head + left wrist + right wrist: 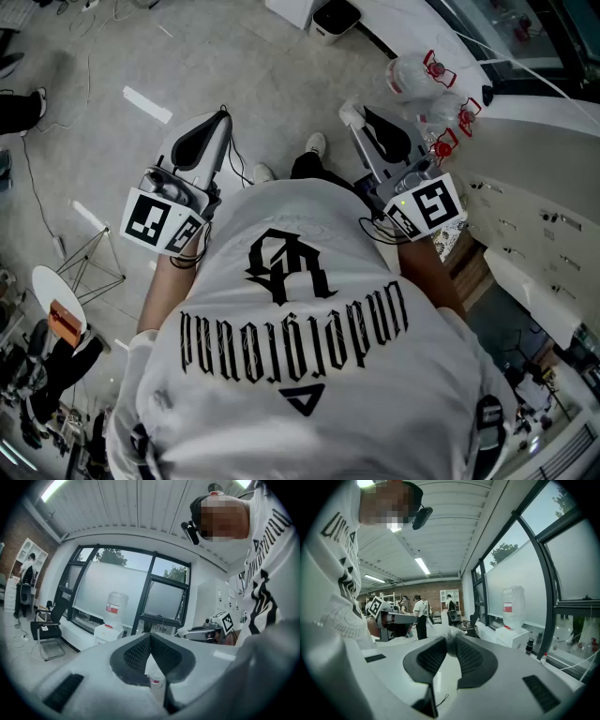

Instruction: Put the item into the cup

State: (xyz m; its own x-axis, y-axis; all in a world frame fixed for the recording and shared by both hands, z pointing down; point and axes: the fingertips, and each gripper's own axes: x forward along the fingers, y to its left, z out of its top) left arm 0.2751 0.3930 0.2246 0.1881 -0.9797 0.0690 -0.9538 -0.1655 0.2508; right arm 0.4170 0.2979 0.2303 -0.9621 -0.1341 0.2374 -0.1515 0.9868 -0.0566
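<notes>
Right gripper view: right gripper (pixel 451 640) has its jaws clamped on the item (pixel 447 632), a small white crumpled wad. It is pinched right at the pad tips, with a tuft sticking out past them. Nothing sits deeper between the pads, only the open gap behind the tips. No cup ahead of the jaws, just room and people far off.

Left gripper view: left gripper (pixel 150 635) has its pad tips together. A pale sliver with a red band shows in the gap behind the tips; can't tell if that's an object or background. The water dispenser (pixel 110 620) is well beyond the jaws on the left. No cup here either.

Head view: both grippers are held out in front of the torso, jaws over bare floor (pixel 272 84). Water jugs (pixel 417 75) lie beyond the right jaws, to their right. Can't separate the item from the white jaw shell in this view. The cup is in none of the three views.

Handling, my read: the item looks light, soft and compressible, like paper or thin film, and not fragile. A tip pinch holds it with low force. The risks are slipping out if only a loose edge is caught, and clinging to a pad on release. Better to grip the bulk of the wad than a flap. For the drop, get the jaws low over the cup mouth, since something this light may drift or catch the rim.
</notes>
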